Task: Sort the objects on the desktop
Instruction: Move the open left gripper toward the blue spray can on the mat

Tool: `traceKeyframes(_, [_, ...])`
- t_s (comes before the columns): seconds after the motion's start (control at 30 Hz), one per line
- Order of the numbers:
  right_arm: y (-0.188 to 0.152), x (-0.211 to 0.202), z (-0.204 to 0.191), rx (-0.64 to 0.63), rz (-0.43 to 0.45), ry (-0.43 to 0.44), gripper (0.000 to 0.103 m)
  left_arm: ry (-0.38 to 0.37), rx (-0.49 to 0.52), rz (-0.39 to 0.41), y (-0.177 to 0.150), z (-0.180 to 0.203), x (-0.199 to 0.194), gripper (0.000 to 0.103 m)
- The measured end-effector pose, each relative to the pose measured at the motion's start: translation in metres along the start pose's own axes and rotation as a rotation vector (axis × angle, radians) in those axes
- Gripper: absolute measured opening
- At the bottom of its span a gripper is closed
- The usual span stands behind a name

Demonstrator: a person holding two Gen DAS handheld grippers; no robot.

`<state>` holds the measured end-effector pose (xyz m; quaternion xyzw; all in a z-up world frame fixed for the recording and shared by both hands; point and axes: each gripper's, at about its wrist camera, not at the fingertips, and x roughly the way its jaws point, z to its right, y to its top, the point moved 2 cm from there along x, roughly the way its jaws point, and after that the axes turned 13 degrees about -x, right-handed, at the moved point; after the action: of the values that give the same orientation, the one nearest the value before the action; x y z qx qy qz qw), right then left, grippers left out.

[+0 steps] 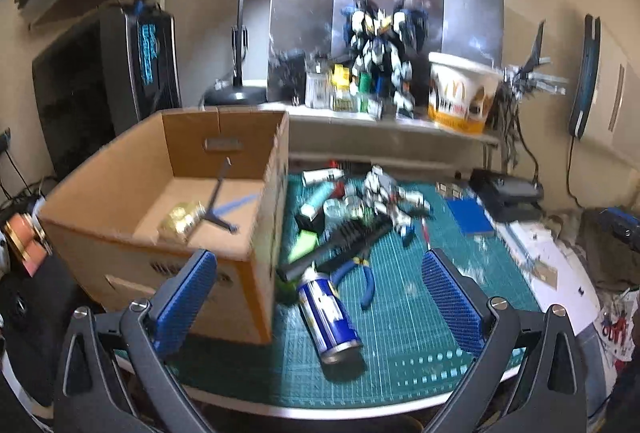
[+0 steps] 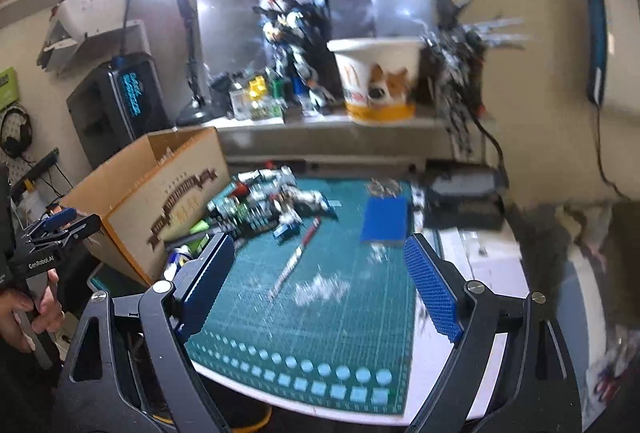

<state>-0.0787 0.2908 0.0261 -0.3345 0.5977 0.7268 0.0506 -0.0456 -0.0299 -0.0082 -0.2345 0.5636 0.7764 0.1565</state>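
Observation:
An open cardboard box [image 1: 224, 233] stands on the left of the green cutting mat [image 1: 400, 313]; inside lie a gold object [image 1: 180, 221] and a dark stand [image 1: 218, 201]. A blue spray can [image 1: 328, 313] lies on the mat beside blue-handled pliers [image 1: 360, 273], a black comb [image 1: 356, 237] and a white robot model [image 1: 388, 197]. My left gripper [image 1: 320, 297] is open and empty, above the can. My right gripper [image 2: 320, 285] is open and empty over the mat, near a red-white pen [image 2: 296, 257]. The box [image 2: 168, 201] and the left gripper [image 2: 52, 233] show at left.
A raised shelf [image 1: 400, 125] at the back carries a large robot model [image 1: 384, 45], small bottles [image 1: 340, 89] and a paper bucket [image 1: 460, 93]. A blue pad [image 2: 384, 221] and black device [image 2: 464, 197] sit at the mat's right. A black tower [image 1: 120, 73] stands left.

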Motion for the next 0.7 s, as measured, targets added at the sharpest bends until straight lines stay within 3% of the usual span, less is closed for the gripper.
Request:
traceKeyframes(0.17, [-0.038, 0.001, 0.010, 0.070, -0.056, -0.048, 0.086, -0.002, -0.034, -0.059, -0.034, -0.007, 0.017, 0.103])
traceKeyframes(0.37, [-0.079, 0.005, 0.016, 0.137, -0.136, -0.088, 0.086, 0.006, -0.041, -0.089, -0.051, -0.006, 0.031, 0.103])
traceKeyframes(0.7, [-0.083, 0.004, 0.013, 0.129, -0.146, -0.075, 0.086, 0.025, -0.057, -0.120, -0.061, -0.005, 0.048, 0.103])
